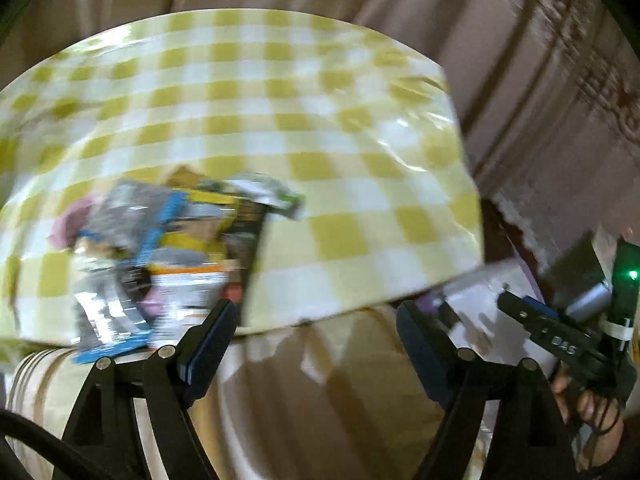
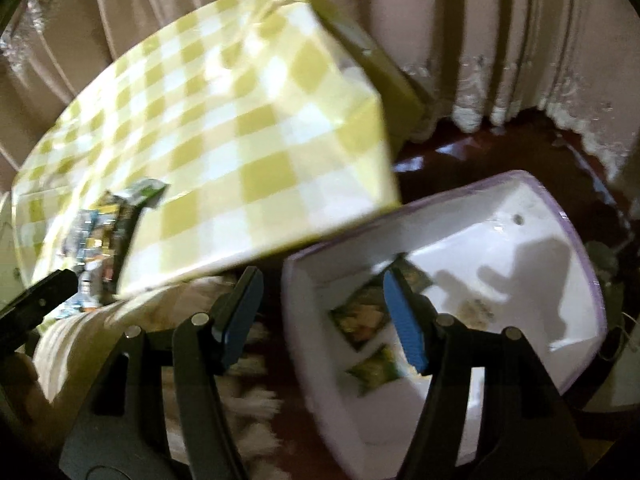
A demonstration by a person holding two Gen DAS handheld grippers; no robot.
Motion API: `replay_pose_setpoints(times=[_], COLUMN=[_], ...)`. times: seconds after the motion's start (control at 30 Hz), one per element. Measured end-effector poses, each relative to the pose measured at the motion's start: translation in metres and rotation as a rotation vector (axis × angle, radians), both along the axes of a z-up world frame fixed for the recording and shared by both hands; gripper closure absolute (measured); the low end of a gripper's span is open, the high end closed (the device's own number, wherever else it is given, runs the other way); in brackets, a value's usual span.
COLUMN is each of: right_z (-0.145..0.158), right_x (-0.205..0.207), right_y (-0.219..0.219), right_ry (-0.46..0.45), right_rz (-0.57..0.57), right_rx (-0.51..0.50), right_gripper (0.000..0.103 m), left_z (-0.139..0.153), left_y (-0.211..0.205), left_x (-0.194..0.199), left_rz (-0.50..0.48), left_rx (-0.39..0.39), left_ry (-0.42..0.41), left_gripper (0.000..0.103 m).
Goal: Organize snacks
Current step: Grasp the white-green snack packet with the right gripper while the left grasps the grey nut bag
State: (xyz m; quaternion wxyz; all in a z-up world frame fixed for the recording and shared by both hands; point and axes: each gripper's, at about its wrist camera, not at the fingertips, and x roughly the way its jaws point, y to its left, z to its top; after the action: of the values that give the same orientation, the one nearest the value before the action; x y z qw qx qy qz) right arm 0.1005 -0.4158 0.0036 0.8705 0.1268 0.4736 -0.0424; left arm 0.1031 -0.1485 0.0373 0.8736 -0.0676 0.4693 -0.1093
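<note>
A pile of snack packets (image 1: 160, 248) lies near the front left edge of a table with a yellow-checked cloth (image 1: 320, 120); it also shows in the right wrist view (image 2: 104, 240). My left gripper (image 1: 316, 344) is open and empty, just in front of the table edge, right of the pile. My right gripper (image 2: 324, 312) is open and empty above the left part of a white bin with a purple rim (image 2: 520, 240). Two snack packets (image 2: 368, 336) lie in the bin. The right gripper's body (image 1: 560, 340) shows in the left wrist view. Both views are blurred.
Beige curtains (image 2: 480, 40) hang behind the table. The floor (image 2: 480, 152) is dark red-brown. A beige striped cloth (image 2: 80, 344) lies under the table's front edge. The left gripper's finger (image 2: 36, 292) shows at the left of the right wrist view.
</note>
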Motion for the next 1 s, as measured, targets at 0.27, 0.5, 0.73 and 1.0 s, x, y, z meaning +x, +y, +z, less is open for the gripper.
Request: replay_pose_setpoints(times=[0.27,0.5,0.73,1.0], right_z=[0.003,0.000,-0.004,-0.005], right_x=[0.020,0.035,0.052,0.077], right_y=[0.045,0.072,0.100,0.120], right_ry=[0.001,0.017,0.030,0.023], right_rz=[0.108,0.165,0.235,0.286], right_rx=[0.002,-0.009,-0.042,-0.062], right_gripper=[0.033,0.032,0.032,0.029], left_z=[-0.010,-0.027,-0.043,-0.065], left_y=[0.095,0.147,0.164,0.166], left_x=[-0.005,-0.008,-0.002,0.021], left_rz=[0.239,0.359,0.389,0.378], left_rx=[-0.043,-0.048,-0.078,-0.099], left_ry=[0.030,0.082,0.130,0.185], left_gripper=[0.021,0.024,0.024,0.027])
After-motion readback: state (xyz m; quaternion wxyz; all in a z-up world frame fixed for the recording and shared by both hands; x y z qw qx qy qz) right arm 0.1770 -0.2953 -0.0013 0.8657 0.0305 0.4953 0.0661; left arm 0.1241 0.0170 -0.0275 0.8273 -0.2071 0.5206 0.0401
